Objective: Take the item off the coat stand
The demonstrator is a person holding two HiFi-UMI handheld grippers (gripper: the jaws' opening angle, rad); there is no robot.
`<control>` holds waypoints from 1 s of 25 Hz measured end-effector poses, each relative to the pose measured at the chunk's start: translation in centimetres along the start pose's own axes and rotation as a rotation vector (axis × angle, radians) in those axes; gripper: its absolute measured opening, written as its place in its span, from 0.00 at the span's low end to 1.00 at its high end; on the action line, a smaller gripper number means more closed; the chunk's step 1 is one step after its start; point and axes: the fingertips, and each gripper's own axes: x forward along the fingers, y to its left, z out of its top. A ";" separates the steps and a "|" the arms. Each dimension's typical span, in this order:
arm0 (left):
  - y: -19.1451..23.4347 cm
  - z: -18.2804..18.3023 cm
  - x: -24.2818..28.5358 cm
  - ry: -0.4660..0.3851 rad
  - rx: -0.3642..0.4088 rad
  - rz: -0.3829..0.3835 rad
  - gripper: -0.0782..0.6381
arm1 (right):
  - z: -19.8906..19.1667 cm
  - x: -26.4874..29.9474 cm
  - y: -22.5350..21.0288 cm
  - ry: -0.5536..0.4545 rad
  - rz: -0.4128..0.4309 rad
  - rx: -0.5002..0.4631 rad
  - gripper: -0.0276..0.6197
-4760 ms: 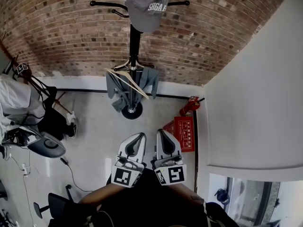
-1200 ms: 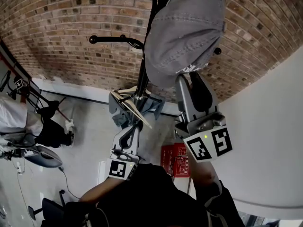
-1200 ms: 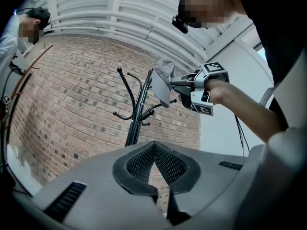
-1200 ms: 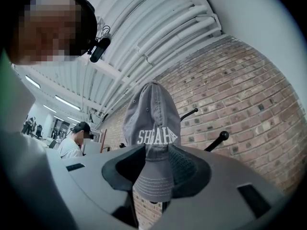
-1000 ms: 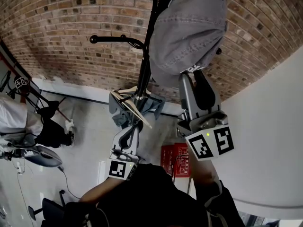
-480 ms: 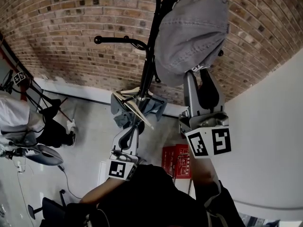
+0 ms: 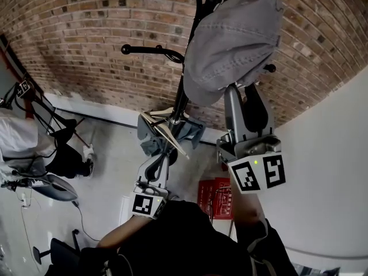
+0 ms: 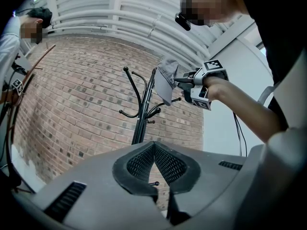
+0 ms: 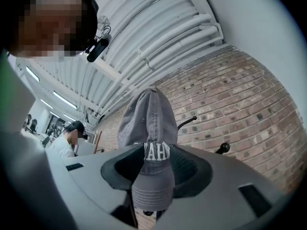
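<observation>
A grey cap (image 7: 233, 39) with white lettering hangs at the top of the black coat stand (image 7: 183, 91) before the brick wall. My right gripper (image 7: 241, 91) is raised under the cap. Its jaws are opening, and the cap's brim (image 9: 149, 176) hangs between them with a gap on each side. From the left gripper view the cap (image 8: 165, 80) shows on the stand (image 8: 141, 123) with the right gripper against it. My left gripper (image 7: 163, 154) stays low near my body; its jaws (image 8: 153, 145) meet at the tips with nothing in them.
A wooden hanger with a grey garment (image 7: 167, 131) hangs low on the stand. A red sign (image 7: 215, 191) leans at the foot of the white wall (image 7: 322, 171) on the right. A person (image 7: 23, 142) and equipment stand at the left.
Since the earliest frame my right gripper has risen from waist height to the cap. Over the last second it edged up and right under the brim. The left gripper stayed put.
</observation>
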 end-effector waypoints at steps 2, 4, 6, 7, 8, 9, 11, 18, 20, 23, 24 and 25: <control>0.2 -0.1 -0.1 -0.014 -0.003 0.002 0.13 | -0.2 0.2 0.2 0.001 0.026 0.047 0.28; 0.5 -0.1 -0.2 -0.014 -0.008 0.008 0.13 | 0.0 0.3 0.6 -0.006 0.045 0.052 0.28; 0.9 -0.5 -0.3 0.009 -0.008 0.015 0.13 | 0.2 0.5 1.2 -0.012 0.057 0.033 0.28; 1.0 -0.7 -0.4 0.011 -0.006 0.017 0.13 | 0.1 0.6 1.5 -0.012 0.066 0.030 0.28; 1.1 -0.7 -0.3 0.011 -0.008 0.021 0.13 | 0.0 0.7 1.8 -0.010 0.079 0.032 0.28; 1.1 -0.7 -0.4 0.014 -0.012 0.025 0.13 | -0.2 0.8 2.1 -0.007 0.092 0.037 0.28; 1.2 -0.8 -0.5 0.012 -0.010 0.023 0.13 | -0.5 0.9 2.5 -0.004 0.107 0.044 0.28; 1.8 -1.2 -0.8 0.025 0.001 0.040 0.13 | -0.3 0.7 2.1 -0.033 0.076 0.039 0.18; 1.6 -1.2 -0.8 0.020 0.002 0.034 0.13 | 0.0 0.3 2.1 -0.051 0.069 0.040 0.15; 1.2 -0.4 -0.5 -0.015 -0.017 0.022 0.13 | 0.8 -0.1 2.0 -0.082 0.052 0.022 0.11; 1.1 -0.2 -0.5 -0.017 -0.021 0.020 0.13 | 1.2 -0.2 1.8 -0.092 0.043 0.015 0.11; 1.0 -0.1 -0.5 -0.015 -0.024 0.019 0.13 | 1.5 -0.4 1.7 -0.101 0.034 0.010 0.11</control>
